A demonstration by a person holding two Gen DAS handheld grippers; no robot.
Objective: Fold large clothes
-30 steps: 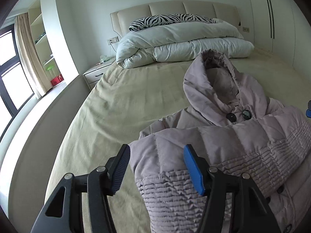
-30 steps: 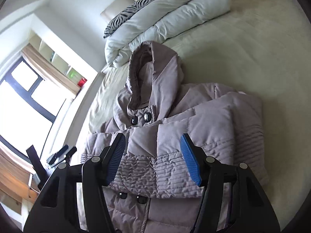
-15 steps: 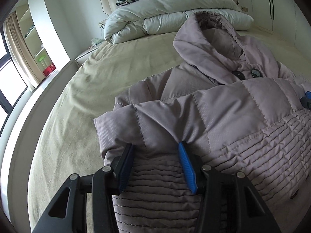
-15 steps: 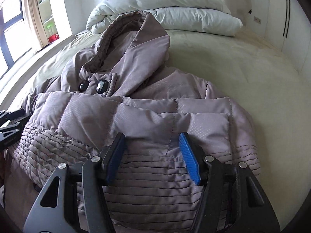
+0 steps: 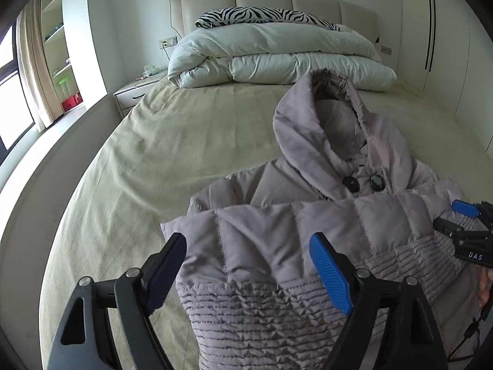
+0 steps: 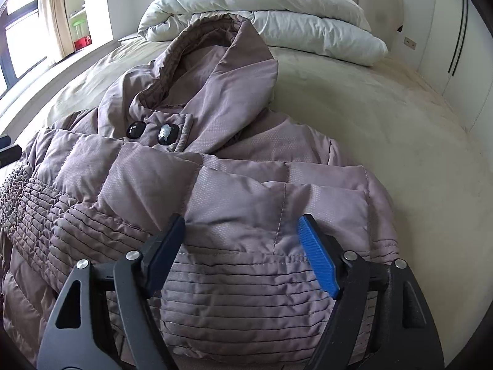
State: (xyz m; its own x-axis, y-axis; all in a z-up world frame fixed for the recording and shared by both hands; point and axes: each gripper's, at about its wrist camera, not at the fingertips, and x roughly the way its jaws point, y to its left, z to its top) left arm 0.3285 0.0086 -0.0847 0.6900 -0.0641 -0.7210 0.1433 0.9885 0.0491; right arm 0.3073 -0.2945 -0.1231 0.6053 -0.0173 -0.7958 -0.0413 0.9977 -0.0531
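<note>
A mauve hooded puffer coat (image 5: 308,231) lies on the bed, hood toward the headboard, its quilted part folded up across the chest below two dark buttons (image 5: 351,184). It also fills the right wrist view (image 6: 215,191). My left gripper (image 5: 249,265) is open, its blue pads either side of the coat's left folded corner, above it. My right gripper (image 6: 242,246) is open, low over the right folded corner; it also shows at the right edge of the left wrist view (image 5: 465,222).
The beige bed sheet (image 5: 172,154) spreads left and behind the coat. A rolled white duvet (image 5: 277,58) and zebra pillow (image 5: 262,15) lie at the headboard. A nightstand (image 5: 135,92) and window stand left; white wardrobe doors (image 5: 431,30) right.
Both grippers have lifted and pulled back from the folded coat edge, and their jaws have opened wider. The fold stays lying on the coat.
</note>
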